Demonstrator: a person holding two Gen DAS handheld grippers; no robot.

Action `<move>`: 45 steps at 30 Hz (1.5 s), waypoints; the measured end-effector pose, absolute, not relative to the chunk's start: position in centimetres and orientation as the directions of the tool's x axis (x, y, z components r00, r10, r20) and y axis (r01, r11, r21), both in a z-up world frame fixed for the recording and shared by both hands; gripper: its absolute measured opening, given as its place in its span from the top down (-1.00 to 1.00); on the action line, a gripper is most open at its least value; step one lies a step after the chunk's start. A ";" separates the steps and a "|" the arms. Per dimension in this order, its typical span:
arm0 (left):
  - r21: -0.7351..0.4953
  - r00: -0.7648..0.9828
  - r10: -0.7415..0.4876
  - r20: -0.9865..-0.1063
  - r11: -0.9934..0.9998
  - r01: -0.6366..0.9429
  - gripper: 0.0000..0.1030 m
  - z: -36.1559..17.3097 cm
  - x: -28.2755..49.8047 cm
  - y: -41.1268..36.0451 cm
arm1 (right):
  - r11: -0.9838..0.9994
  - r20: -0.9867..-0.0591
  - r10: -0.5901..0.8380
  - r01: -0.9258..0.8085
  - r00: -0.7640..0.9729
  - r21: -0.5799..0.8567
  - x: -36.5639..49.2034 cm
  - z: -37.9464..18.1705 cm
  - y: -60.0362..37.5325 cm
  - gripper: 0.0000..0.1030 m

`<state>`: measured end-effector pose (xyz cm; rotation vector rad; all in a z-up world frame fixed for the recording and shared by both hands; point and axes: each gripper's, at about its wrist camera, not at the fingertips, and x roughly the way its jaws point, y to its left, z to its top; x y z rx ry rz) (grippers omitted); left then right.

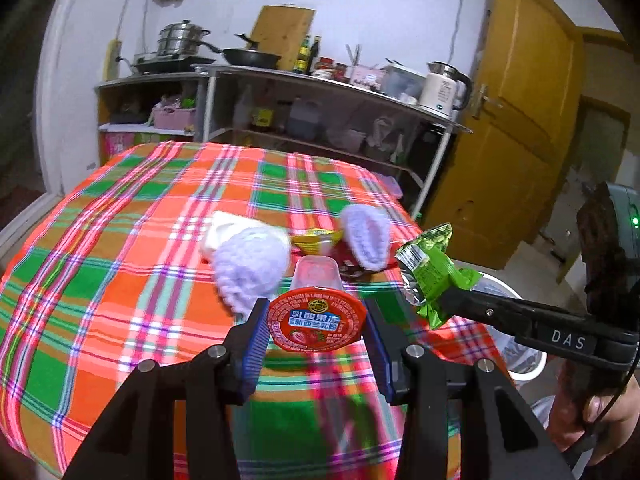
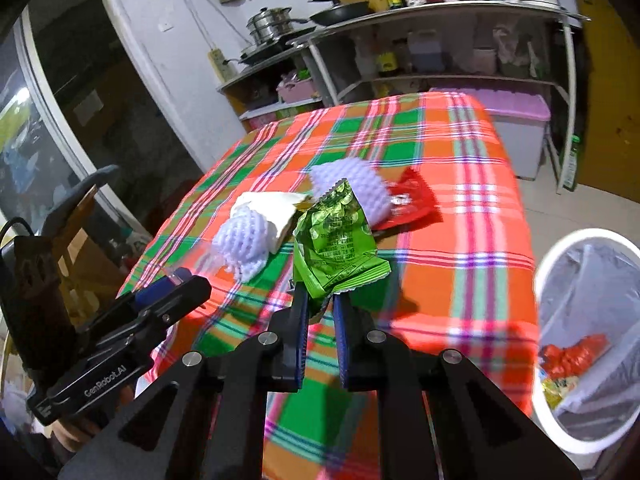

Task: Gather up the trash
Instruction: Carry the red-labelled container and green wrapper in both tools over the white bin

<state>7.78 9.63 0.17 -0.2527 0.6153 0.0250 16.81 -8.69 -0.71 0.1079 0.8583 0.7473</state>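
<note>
Closest, the left hand-held gripper squeezes a small clear plastic jelly cup with a red foil lid, lifted off the plaid-covered counter. Beside it, the right hand-held gripper pinches a crinkly green snack wrapper, probably heading for the white trash bin with a clear bag.

My right gripper pinches a green wrapper above the plaid table; foam nets lie behind, the lined bin at right.
</note>
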 end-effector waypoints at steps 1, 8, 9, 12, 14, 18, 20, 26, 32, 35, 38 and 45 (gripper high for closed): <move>-0.226 0.817 -0.058 -0.573 0.970 -0.089 0.12 0.2 7.9 9.3 | 0.750 -0.645 0.633 -0.546 0.429 0.373 16.7 -0.6 -9.2 0.76; -0.213 0.812 -0.124 -0.571 0.977 -0.001 0.12 0.9 8.8 5.4 | 0.787 -0.623 0.605 -0.491 0.496 0.374 15.5 0.3 -13.8 0.76; -0.212 0.811 -0.132 -0.570 0.977 0.010 0.12 1.0 8.9 4.9 | 0.793 -0.620 0.599 -0.481 0.506 0.374 15.4 0.4 -14.4 0.76; -0.205 0.809 -0.159 -0.566 0.977 0.049 0.12 1.3 9.3 3.1 | 0.807 -0.615 0.585 -0.454 0.529 0.377 15.3 0.5 -16.3 0.76; -0.202 0.806 -0.181 -0.564 0.976 0.077 0.12 1.5 9.6 1.9 | 0.818 -0.611 0.572 -0.433 0.548 0.378 15.1 0.6 -17.6 0.76; -0.198 0.796 -0.220 -0.564 0.972 0.128 0.12 1.7 10.3 -0.5 | 0.839 -0.610 0.544 -0.388 0.576 0.381 14.9 0.4 -20.1 0.76; -0.198 0.789 -0.240 -0.565 0.968 0.152 0.12 1.7 10.7 -1.6 | 0.849 -0.612 0.529 -0.362 0.588 0.386 14.9 0.3 -21.4 0.75; -0.198 0.771 -0.291 -0.567 0.956 0.215 0.12 1.6 11.8 -4.5 | 0.872 -0.615 0.487 -0.302 0.620 0.386 14.8 0.0 -24.5 0.76; -0.189 0.753 -0.325 -0.572 0.946 0.264 0.12 1.4 13.1 -7.2 | 0.893 -0.621 0.441 -0.248 0.648 0.376 14.8 -0.4 -27.2 0.75; -0.188 0.742 -0.341 -0.577 0.940 0.285 0.12 1.1 13.5 -8.6 | 0.900 -0.625 0.424 -0.224 0.655 0.375 15.1 -0.7 -28.4 0.75; -0.186 0.730 -0.353 -0.585 0.935 0.302 0.12 0.7 14.1 -9.6 | 0.905 -0.631 0.407 -0.202 0.660 0.374 15.3 -1.0 -29.4 0.75; -0.184 0.698 -0.367 -0.615 0.928 0.325 0.12 -0.5 16.0 -11.5 | 0.913 -0.652 0.381 -0.158 0.656 0.375 16.0 -2.2 -31.1 0.75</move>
